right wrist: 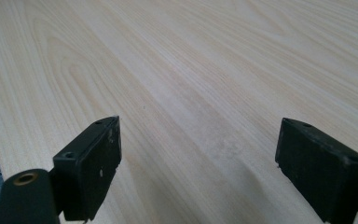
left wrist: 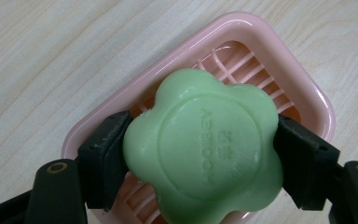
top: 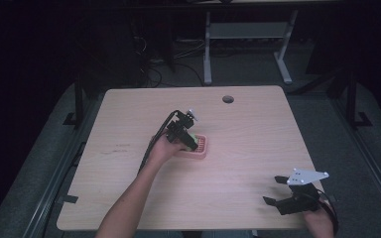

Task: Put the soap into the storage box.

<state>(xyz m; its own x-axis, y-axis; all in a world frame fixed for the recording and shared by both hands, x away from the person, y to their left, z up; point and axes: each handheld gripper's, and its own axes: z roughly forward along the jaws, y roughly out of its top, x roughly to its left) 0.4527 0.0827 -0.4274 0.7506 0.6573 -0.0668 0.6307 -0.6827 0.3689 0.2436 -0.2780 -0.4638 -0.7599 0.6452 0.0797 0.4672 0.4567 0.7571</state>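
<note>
A green flower-shaped soap bar (left wrist: 205,147) sits clamped between the two black jaws of my left gripper (left wrist: 200,154), right over a pink slatted soap dish (left wrist: 303,84). From above, the left gripper (top: 187,138) points down at the pink dish (top: 202,148) in the middle of the wooden table (top: 248,134). Whether the soap touches the dish I cannot tell. My right gripper (top: 274,191) rests near the table's front right corner, jaws wide apart. In its own view the right gripper (right wrist: 198,154) holds nothing, with bare wood between its pads.
A round cable hole (top: 227,99) lies near the table's far edge. Beyond the table stand white desk legs (top: 207,49) and cables on a dark floor. A cable trails from the left gripper along the person's forearm (top: 129,198).
</note>
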